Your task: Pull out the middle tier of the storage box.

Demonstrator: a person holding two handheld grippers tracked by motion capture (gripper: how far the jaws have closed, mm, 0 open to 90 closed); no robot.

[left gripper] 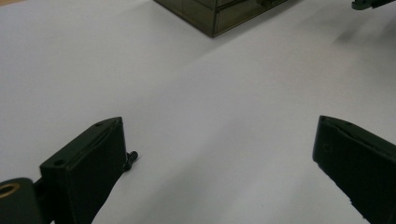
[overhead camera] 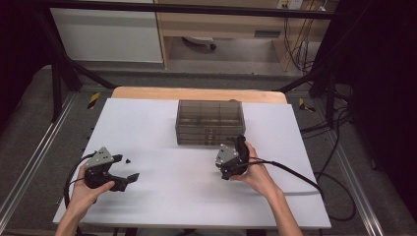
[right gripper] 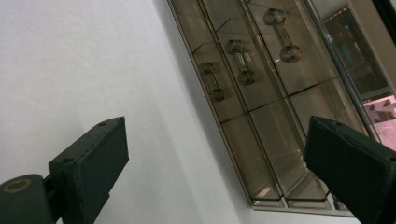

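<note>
ahead of the right gripper (overhead camera: 227, 164), just past its jaws: one smoky clear plastic drawer box (overhead camera: 210, 122), three drawers stacked, each with a small dumbbell-shaped handle (right gripper: 211, 81). judged light, stiff, smooth-sided and likely to slide on the white table (overhead camera: 147, 128); thin walls may crack under a hard squeeze. best hold looks like a drawer handle, pinched across its bar, with the box steadied so it does not skate. right gripper: jaws spread wide, nothing between them, drawer fronts lying between and beyond the tips, hand rolled so the box sits tilted in its view. left gripper (overhead camera: 123, 174): jaws wide apart, empty, low over bare table, box well ahead of them. small dark bit (left gripper: 132, 156) beside one left jaw; cannot tell what it is
</note>
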